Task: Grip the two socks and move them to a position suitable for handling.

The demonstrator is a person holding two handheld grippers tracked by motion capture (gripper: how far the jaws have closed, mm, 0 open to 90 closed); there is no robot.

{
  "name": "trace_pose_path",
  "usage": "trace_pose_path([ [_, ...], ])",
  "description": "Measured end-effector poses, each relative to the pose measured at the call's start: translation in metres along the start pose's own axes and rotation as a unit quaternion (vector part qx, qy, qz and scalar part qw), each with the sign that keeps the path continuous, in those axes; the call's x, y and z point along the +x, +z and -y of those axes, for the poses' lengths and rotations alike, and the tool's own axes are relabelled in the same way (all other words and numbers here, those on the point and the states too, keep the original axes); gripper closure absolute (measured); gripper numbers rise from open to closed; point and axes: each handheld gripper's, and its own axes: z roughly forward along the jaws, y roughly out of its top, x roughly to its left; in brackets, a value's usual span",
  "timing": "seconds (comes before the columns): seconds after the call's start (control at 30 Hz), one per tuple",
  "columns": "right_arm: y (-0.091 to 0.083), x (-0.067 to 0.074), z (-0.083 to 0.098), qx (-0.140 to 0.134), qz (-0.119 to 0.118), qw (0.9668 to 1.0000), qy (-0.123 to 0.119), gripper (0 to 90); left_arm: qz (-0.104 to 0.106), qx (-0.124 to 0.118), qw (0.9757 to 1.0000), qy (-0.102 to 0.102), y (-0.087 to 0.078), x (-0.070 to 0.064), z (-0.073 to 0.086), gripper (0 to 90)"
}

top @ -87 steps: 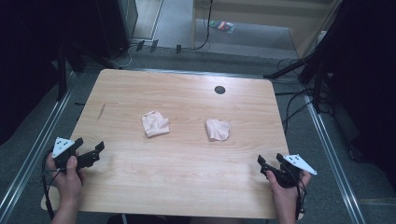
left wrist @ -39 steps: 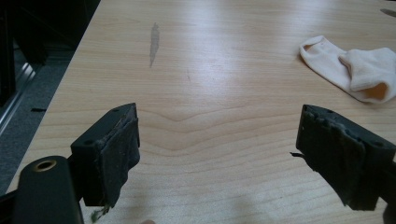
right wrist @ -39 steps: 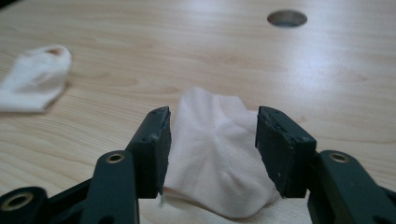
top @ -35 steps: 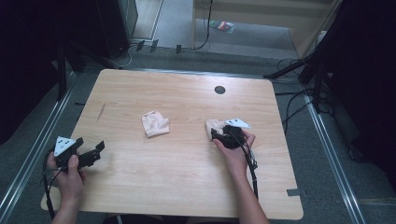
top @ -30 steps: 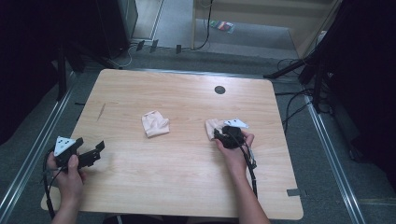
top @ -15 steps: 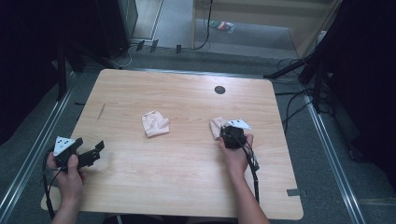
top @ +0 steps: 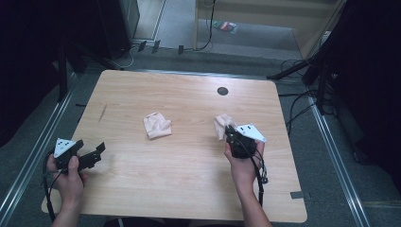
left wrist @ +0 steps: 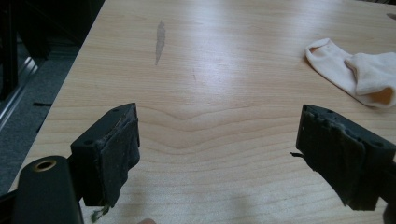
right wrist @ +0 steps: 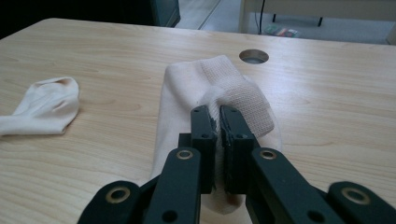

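Right tongs (right wrist: 215, 114) just closed, now clamped on right sock (right wrist: 219, 88), lifting its edge off surface (top: 189, 179); a second ago sock lay flat. Left tongs (left wrist: 219, 154) apart, idle. Second sock (top: 157, 126) awaits at centre.

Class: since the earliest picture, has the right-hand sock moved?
Yes. The right sock, pinched by the right gripper, has bunched up nearer the table's round hole.
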Motion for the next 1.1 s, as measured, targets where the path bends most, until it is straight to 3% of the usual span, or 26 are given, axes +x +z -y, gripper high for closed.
trace_pose_path([
  [0.23,-0.02,0.013,0.006,-0.009,-0.016,0.9998,-0.001,86.2,-0.003,0.001,1.0,0.0,-0.001,-0.001,-0.001,14.0],
  [0.37,-0.03,0.022,0.007,-0.015,-0.025,0.9996,-0.001,86.2,0.015,-0.013,0.9997,-0.012,-0.006,-0.003,-0.003,14.0],
  [0.47,-0.038,0.03,0.011,-0.019,-0.024,0.9995,-0.009,86.2,0.019,-0.019,0.9996,-0.003,-0.008,-0.012,-0.006,14.0],
  [0.6,-0.043,0.036,0.019,-0.018,-0.04,0.999,-0.001,86.2,0.047,-0.025,0.9984,0.016,-0.011,-0.034,-0.009,14.0],
  [0.73,-0.045,0.048,0.025,-0.017,-0.054,0.9984,-0.005,86.2,0.078,-0.032,0.9955,0.042,-0.015,-0.061,-0.012,14.0],
  [0.77,-0.045,0.048,0.025,-0.017,-0.054,0.9984,-0.005,86.2,0.078,-0.032,0.9955,0.042,-0.015,-0.061,-0.012,14.0],
  [0.8,-0.046,0.056,0.027,-0.013,-0.064,0.9979,-0.005,86.2,0.096,-0.035,0.9934,0.052,-0.017,-0.075,-0.012,14.0],
  [0.87,-0.045,0.062,0.029,-0.013,-0.069,0.9974,-0.014,86.2,0.113,-0.033,0.9911,0.063,-0.018,-0.089,-0.012,14.0],
  [1.0,-0.043,0.075,0.033,-0.009,-0.08,0.9965,-0.021,86.2,0.143,-0.03,0.9857,0.084,-0.019,-0.113,-0.009,14.0],
  [1.03,-0.041,0.078,0.034,-0.007,-0.084,0.9962,-0.02,86.2,0.143,-0.03,0.9857,0.084,-0.019,-0.113,-0.009,14.0],
  [1.1,-0.038,0.085,0.037,0.0,-0.096,0.9952,-0.022,86.2,0.164,-0.024,0.9818,0.094,-0.018,-0.128,-0.006,13.9],
])
